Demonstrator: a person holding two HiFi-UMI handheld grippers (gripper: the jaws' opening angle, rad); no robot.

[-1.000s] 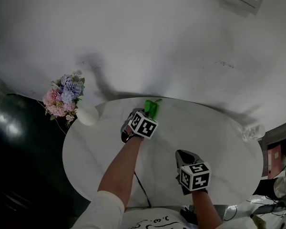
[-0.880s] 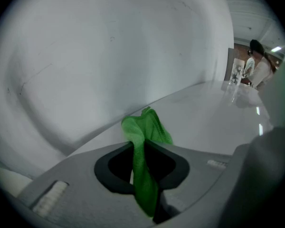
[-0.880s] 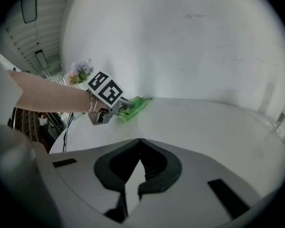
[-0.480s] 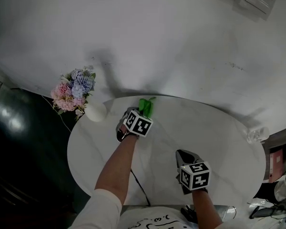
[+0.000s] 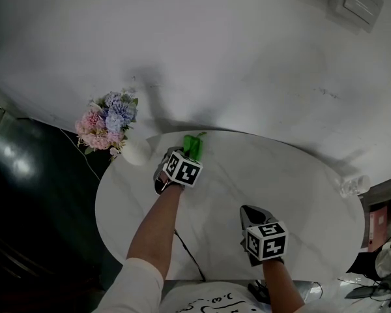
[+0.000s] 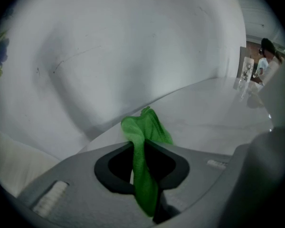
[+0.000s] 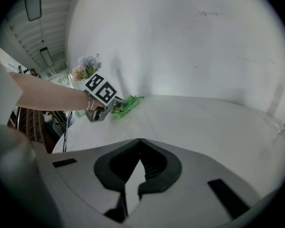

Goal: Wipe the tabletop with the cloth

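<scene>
A green cloth [image 5: 194, 145] lies bunched on the far left part of the round white tabletop [image 5: 293, 194], close to the wall. My left gripper [image 5: 188, 154] is shut on the green cloth [image 6: 143, 167], which is pinched between the jaws and spills forward onto the table. In the right gripper view the cloth [image 7: 126, 104] trails ahead of the left gripper [image 7: 115, 105]. My right gripper [image 5: 251, 212] hovers over the table's near right part, shut with nothing in it; its jaw tips [image 7: 138, 142] meet.
A white vase [image 5: 135, 152] with pink and blue flowers [image 5: 107, 121] stands at the table's left edge, just left of the cloth. A clear glass [image 5: 351, 186] sits at the far right edge. A white wall rises right behind the table. A dark cable [image 5: 186, 253] hangs near the front edge.
My left gripper has dragged the green cloth leftward along the table's far edge, closer to the vase. The right gripper has stayed in place.
</scene>
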